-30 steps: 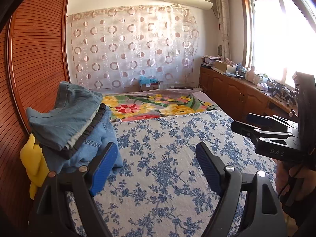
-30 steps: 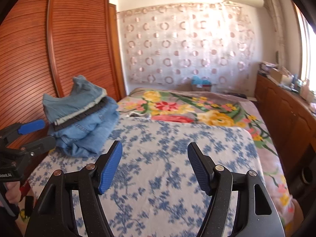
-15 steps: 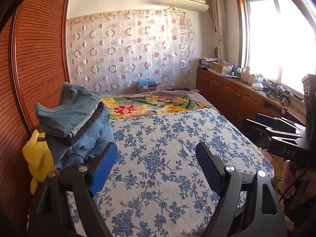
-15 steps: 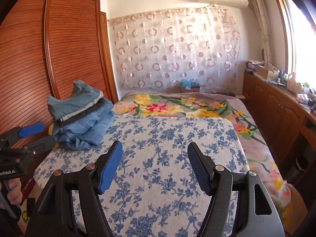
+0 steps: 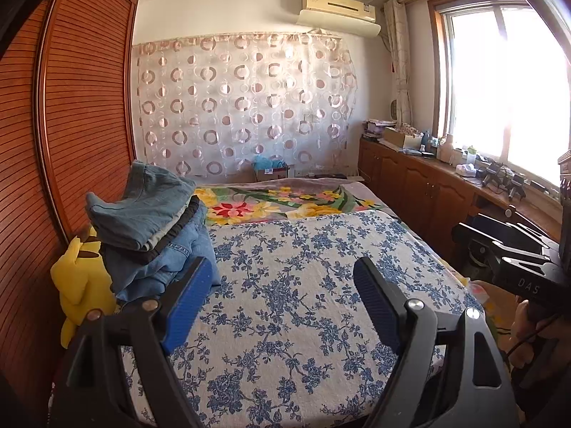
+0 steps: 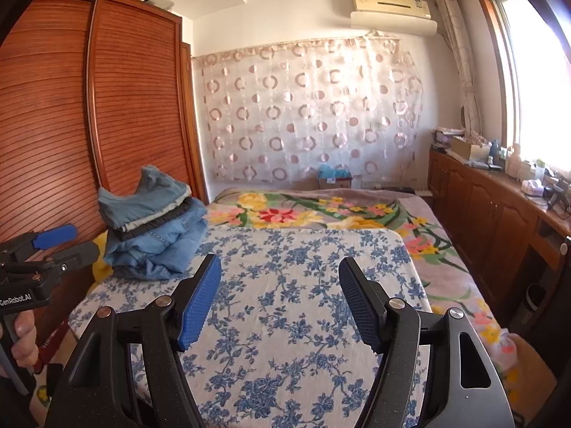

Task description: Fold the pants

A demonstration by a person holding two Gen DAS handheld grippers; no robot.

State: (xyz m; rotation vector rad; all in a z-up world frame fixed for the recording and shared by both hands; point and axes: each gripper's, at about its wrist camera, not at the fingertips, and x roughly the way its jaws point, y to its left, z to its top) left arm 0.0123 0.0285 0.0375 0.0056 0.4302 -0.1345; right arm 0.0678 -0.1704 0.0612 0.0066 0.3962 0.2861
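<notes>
A stack of folded pants (image 5: 150,228), mostly blue denim with a grey and a black layer, sits at the left edge of the bed; it also shows in the right wrist view (image 6: 153,235). My left gripper (image 5: 282,285) is open and empty, held above the near end of the blue-flowered white bedspread (image 5: 303,285). My right gripper (image 6: 280,285) is open and empty, also above the bedspread (image 6: 296,285). Each gripper shows at the edge of the other's view, left (image 6: 39,249) and right (image 5: 506,246). No loose pants lie on the spread.
A yellow plush toy (image 5: 78,285) is wedged between the stack and the wooden wardrobe (image 5: 71,125). A flowered blanket (image 5: 278,203) covers the far bed. Wooden cabinets (image 5: 421,185) with clutter run under the window at right. A patterned curtain (image 5: 242,107) hangs at the back.
Both grippers have pulled back from the bed and tilted up, so more of the room and ceiling shows. The stack of pants has not moved. Both stay open.
</notes>
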